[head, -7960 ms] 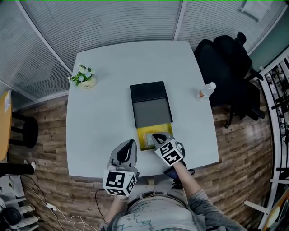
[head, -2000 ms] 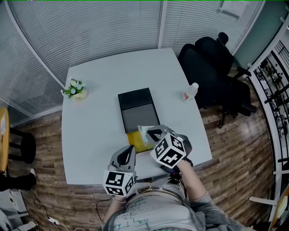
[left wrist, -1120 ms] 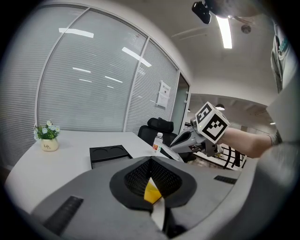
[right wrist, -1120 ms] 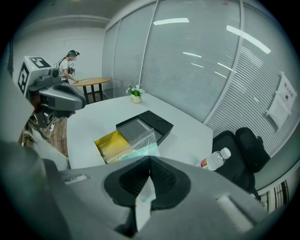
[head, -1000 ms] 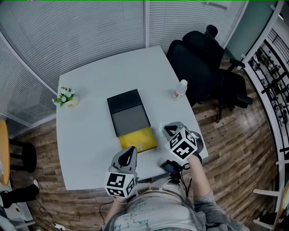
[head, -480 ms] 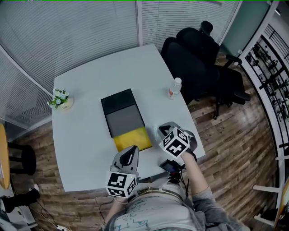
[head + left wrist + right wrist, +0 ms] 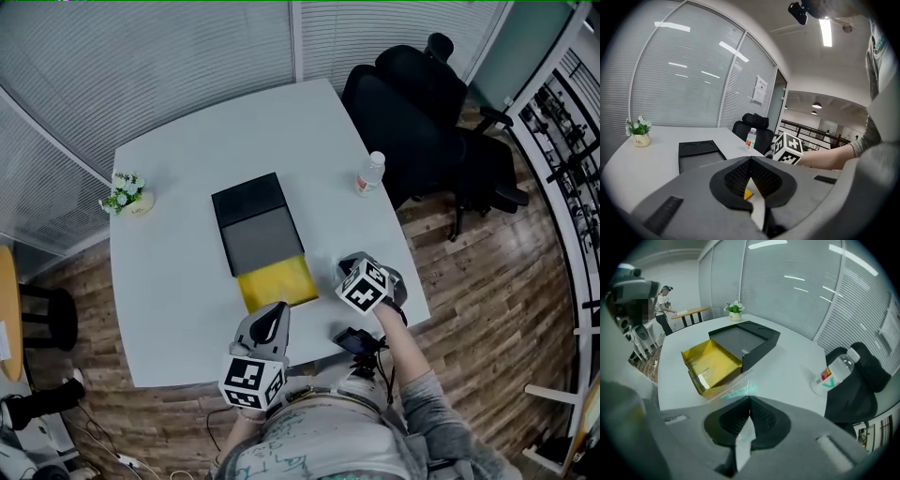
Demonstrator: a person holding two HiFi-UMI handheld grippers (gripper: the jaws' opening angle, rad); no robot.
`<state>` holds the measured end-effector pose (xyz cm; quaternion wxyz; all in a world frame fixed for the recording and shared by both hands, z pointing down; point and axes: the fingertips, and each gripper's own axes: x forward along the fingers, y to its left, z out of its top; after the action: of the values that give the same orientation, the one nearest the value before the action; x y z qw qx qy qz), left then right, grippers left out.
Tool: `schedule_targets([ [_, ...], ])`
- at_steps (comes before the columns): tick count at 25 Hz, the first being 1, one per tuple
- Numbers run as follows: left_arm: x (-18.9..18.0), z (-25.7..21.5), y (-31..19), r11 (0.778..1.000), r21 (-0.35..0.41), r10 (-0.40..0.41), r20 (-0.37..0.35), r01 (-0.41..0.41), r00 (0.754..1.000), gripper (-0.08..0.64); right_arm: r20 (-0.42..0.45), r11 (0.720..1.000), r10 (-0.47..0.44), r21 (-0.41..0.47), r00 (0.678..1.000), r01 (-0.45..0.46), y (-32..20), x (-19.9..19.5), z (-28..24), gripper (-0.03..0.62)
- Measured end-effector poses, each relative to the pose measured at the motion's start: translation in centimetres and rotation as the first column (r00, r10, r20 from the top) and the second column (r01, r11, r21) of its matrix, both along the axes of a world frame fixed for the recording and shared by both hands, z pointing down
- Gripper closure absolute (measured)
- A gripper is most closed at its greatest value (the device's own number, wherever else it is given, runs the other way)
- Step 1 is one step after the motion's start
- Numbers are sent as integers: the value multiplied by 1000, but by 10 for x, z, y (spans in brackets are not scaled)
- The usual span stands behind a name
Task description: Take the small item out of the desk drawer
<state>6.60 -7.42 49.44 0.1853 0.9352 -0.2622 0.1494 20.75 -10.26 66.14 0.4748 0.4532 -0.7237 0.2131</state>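
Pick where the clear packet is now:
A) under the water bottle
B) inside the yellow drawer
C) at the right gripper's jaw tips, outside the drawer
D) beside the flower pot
C: the right gripper view shows the clear packet at the closed jaw tips of the right gripper, over the white table beside the open yellow drawer.

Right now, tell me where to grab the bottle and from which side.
Grip the bottle around its labelled middle, jaws level, coming from the person's side. It stands upright near the table edge, with the chair just beyond, so the near side looks easiest.
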Motion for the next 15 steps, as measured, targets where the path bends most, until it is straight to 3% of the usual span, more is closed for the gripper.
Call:
schedule_targets([
  [15,-9,9,1,1000,-13,-1,26,1,1000,563,26,997,13,-74,1000,-11,0,-7,66,588],
])
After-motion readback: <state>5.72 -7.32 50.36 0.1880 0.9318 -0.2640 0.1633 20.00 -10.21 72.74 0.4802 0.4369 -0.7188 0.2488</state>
